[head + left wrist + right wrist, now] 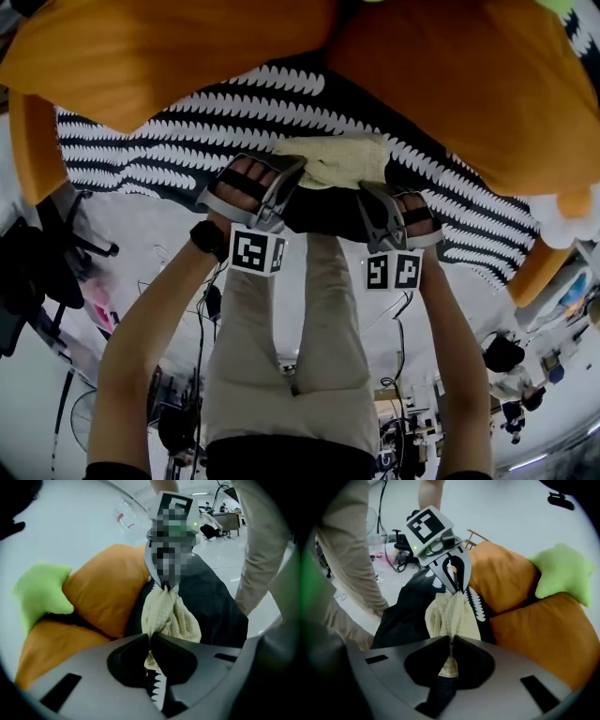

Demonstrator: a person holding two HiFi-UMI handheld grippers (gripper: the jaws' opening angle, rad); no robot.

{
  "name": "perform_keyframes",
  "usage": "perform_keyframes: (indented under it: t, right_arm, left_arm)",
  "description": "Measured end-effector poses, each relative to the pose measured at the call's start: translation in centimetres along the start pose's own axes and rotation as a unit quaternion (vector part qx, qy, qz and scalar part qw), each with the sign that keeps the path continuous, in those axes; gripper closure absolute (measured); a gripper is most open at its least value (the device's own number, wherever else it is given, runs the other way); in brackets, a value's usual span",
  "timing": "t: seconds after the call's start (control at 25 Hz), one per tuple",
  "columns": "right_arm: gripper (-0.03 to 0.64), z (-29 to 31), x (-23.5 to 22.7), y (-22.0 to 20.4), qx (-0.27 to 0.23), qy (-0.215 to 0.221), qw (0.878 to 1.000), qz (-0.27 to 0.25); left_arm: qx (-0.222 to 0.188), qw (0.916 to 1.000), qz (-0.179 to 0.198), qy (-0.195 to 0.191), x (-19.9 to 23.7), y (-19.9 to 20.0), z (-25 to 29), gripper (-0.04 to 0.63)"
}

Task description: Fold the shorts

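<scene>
The pale yellow shorts (339, 159) hang bunched between my two grippers, above a black blanket with a white pattern (187, 141). In the head view my left gripper (284, 176) pinches their left end and my right gripper (373, 195) pinches the right end. In the left gripper view the jaws (151, 641) are shut on a fold of the shorts (171, 616), and the right gripper (165, 587) grips the far end. The right gripper view shows its jaws (451, 644) shut on the same shorts (450, 616), with the left gripper (457, 590) facing them.
Large orange cushions (178, 47) (520, 581) lie on the blanket beyond the shorts, with a green star-shaped cushion (562, 571) (42, 590) on top. My legs in beige trousers (300, 356) stand on a white floor (141, 234). Cables and office gear lie further off.
</scene>
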State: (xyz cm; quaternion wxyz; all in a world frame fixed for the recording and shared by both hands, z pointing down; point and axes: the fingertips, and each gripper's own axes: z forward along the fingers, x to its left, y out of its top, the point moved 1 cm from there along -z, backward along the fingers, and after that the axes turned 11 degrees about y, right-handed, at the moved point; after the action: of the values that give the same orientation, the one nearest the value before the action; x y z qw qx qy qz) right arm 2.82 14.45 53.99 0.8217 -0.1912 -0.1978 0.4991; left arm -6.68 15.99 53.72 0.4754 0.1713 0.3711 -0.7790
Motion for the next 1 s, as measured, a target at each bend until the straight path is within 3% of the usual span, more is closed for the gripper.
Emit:
perform_keyframes:
  t: [0.08,0.16,0.2,0.28,0.32,0.36,0.44,0.52,0.6,0.64,0.68,0.72,0.8,0.88,0.96,1.0]
  right_arm:
    - [0.569,-0.7,-0.2,0.6,-0.021,-0.022,1.0,-0.006]
    - [0.569,-0.3,1.1,0.1,-0.012,-0.013,0.999,-0.034]
    - [0.569,0.4,2.1,-0.3,-0.001,0.003,0.999,-0.045]
    - [0.569,2.1,3.9,-0.7,0.015,0.04,0.997,-0.058]
    - [0.566,2.7,4.6,-0.8,0.017,0.057,0.996,-0.065]
    - [0.548,3.0,5.2,-0.8,0.018,0.075,0.994,-0.074]
    - [0.428,2.6,6.3,-0.8,0.009,0.111,0.99,-0.085]
    - [0.391,0.6,6.6,0.4,-0.024,0.121,0.989,-0.079]
    - [0.39,-2.3,4.9,2.3,-0.07,0.096,0.992,-0.052]
    - [0.42,-3.3,3.2,2.9,-0.085,0.071,0.993,-0.039]
    - [0.53,-3.9,1.2,3.0,-0.091,0.041,0.995,-0.028]
    - [0.6,-4.0,-0.6,2.8,-0.089,0.017,0.996,-0.018]
    - [0.598,-2.7,-2.9,2.0,-0.074,0.018,0.997,0.006]
    - [0.501,-0.3,-2.9,0.7,-0.043,0.082,0.996,0.006]
    - [0.333,2.1,-1.8,-0.8,0.004,0.14,0.99,-0.034]
    - [0.328,3.0,-1.4,-1.3,0.021,0.152,0.986,-0.057]
  left_arm:
    - [-0.022,0.9994,0.02,0.016,0.7,0.2,-1.6,0.558]
    - [-0.041,0.9965,0.069,0.021,-0.8,0.1,-2.7,0.557]
    - [-0.044,0.9945,0.095,0.008,-2.5,-0.4,-2.9,0.555]
    - [-0.034,0.9895,0.131,-0.052,-6.9,-2.2,-3.1,0.527]
    - [-0.024,0.9867,0.133,-0.09,-8.8,-2.9,-3.4,0.464]
    - [-0.018,0.9846,0.121,-0.125,-10.1,-3.2,-3.7,0.38]
    - [-0.025,0.9832,0.09,-0.157,-10.8,-2.8,-4.9,0.338]
    - [-0.051,0.9859,0.092,-0.13,-9.1,-1.9,-6.5,0.311]
    - [-0.073,0.9928,0.076,-0.057,-4.6,0.1,-7.8,0.348]
    - [-0.066,0.9968,0.036,-0.025,-2.1,1.1,-7.7,0.437]
    - [-0.046,0.9988,-0.017,-0.007,-0.1,1.6,-6.9,0.483]
    - [-0.02,0.9973,-0.071,0.0,1.0,1.6,-5.7,0.485]
    - [0.024,0.991,-0.131,-0.006,0.9,1.0,-2.7,0.499]
    - [0.046,0.9916,-0.116,-0.035,-1.2,0.1,0.0,0.473]
    - [0.044,0.9934,-0.082,-0.067,-3.3,-0.5,1.6,0.398]
    - [0.039,0.9929,-0.078,-0.081,-4.1,-0.8,2.0,0.373]
